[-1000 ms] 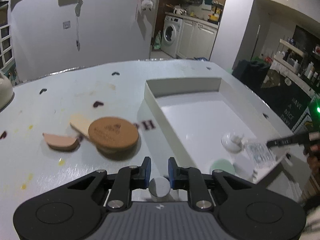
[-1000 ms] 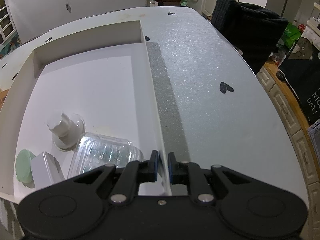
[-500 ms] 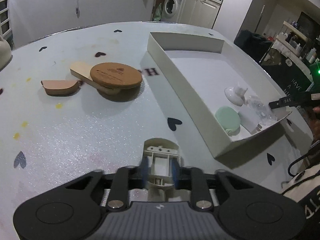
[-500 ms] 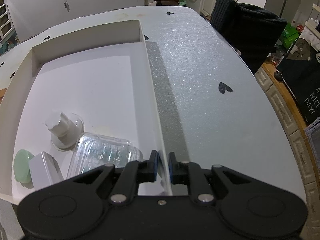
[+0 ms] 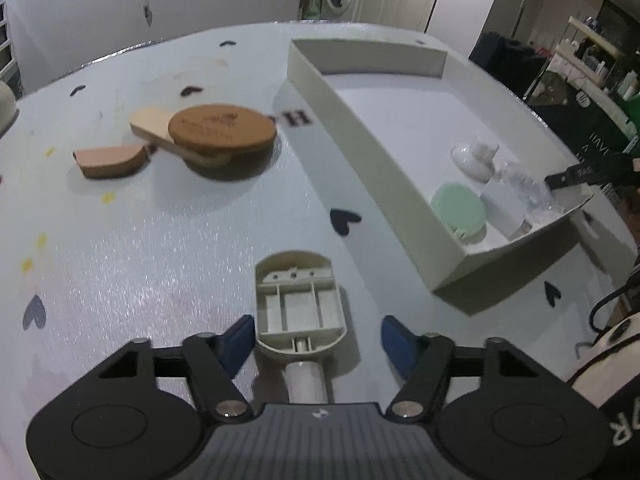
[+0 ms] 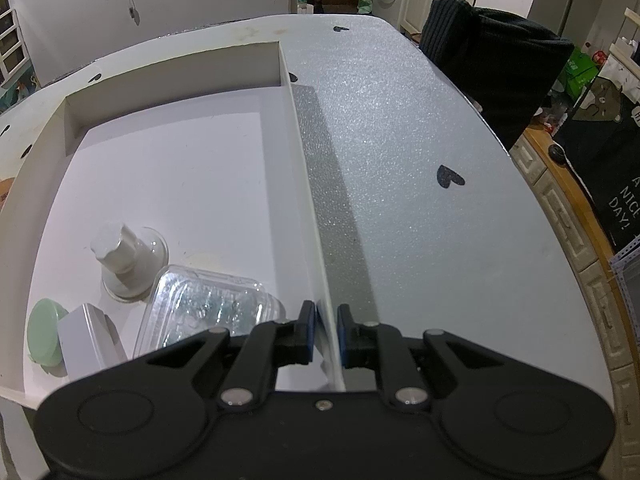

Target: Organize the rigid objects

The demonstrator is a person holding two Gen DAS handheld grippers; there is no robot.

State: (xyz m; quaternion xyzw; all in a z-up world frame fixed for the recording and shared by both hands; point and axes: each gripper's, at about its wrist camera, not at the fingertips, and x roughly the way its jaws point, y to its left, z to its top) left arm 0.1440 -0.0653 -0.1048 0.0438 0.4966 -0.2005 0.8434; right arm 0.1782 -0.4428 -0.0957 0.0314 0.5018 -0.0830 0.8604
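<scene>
The left gripper point(image 5: 318, 338) stood with its jaws wide apart, its blue pads point(image 5: 239, 340) flanking but not touching the beige ribbed plastic housing with a white stub point(image 5: 300, 308), which lay open-side up on the white glitter-textured table point(image 5: 160, 248) at six o'clock of the left wrist view; the right gripper point(image 6: 323, 334) was clamped together on the right-hand wall of the shallow white cardboard tray point(image 6: 308, 184), one pad inside and one outside; the tray already held a white suction-cup knob point(image 6: 128, 258), a clear plastic clamshell box point(image 6: 208, 306), a pale green round disc point(image 6: 44, 332) and a small white rectangular block point(image 6: 88, 340), all crowded at its seven o'clock corner in the right wrist view; a round brown cork coaster point(image 5: 222, 130), a pale wooden tab point(image 5: 150, 124) beneath it and a pinkish half-round piece point(image 5: 110, 160) lay outside the tray at ten to eleven o'clock. Risks judged: the housing's rounded, thin ribbed walls could slip or twist if the pads closed off-centre or on the stub; the thin cardboard wall could buckle or tilt under the right gripper's pinch, sliding the crowded contents; a housing dropped onto that corner could knock the clamshell or land on the disc.
</scene>
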